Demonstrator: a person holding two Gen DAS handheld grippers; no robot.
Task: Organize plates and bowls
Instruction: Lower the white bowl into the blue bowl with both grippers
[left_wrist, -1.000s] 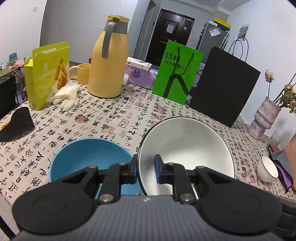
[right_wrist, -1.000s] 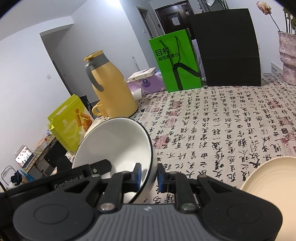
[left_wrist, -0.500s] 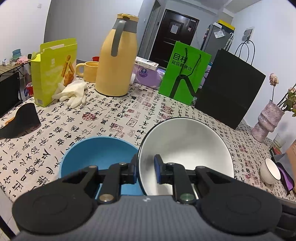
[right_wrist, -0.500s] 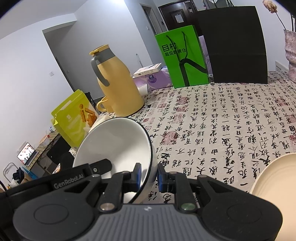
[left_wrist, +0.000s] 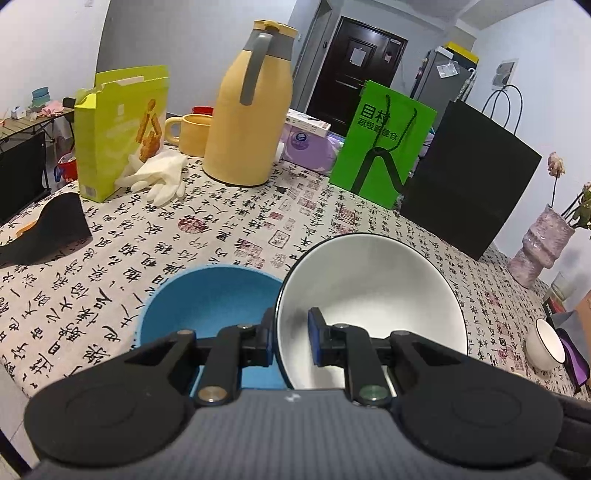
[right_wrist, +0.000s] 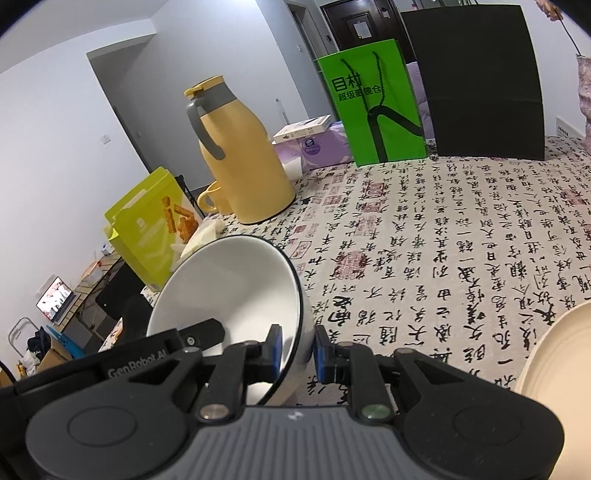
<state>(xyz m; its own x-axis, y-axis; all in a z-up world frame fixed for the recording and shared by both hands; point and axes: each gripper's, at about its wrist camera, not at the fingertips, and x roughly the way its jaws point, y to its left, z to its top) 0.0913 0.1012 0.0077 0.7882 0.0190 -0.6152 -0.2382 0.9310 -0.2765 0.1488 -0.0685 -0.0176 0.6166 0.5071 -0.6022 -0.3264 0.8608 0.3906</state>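
My left gripper (left_wrist: 290, 338) is shut on the left rim of a large white bowl (left_wrist: 373, 295) with a dark rim, held tilted above the table. My right gripper (right_wrist: 298, 350) is shut on the opposite rim of the same white bowl (right_wrist: 229, 291). A blue bowl (left_wrist: 207, 306) sits on the tablecloth just left of the white bowl, partly hidden by my left gripper's finger. A cream plate (right_wrist: 557, 354) lies at the right edge of the right wrist view. A small white bowl (left_wrist: 546, 343) stands at the far right of the table.
A yellow thermos jug (left_wrist: 251, 110), yellow mug (left_wrist: 190, 133), lime box (left_wrist: 118, 125) and white gloves (left_wrist: 159, 177) stand at the back left. A green bag (left_wrist: 380, 144), black bag (left_wrist: 472, 184) and pink vase (left_wrist: 543, 243) line the back right. A black object (left_wrist: 48, 225) lies left.
Both grippers have carried the white bowl a little to the left and up; the blue bowl now sits closer under it in the left wrist view. Both grips are unchanged.
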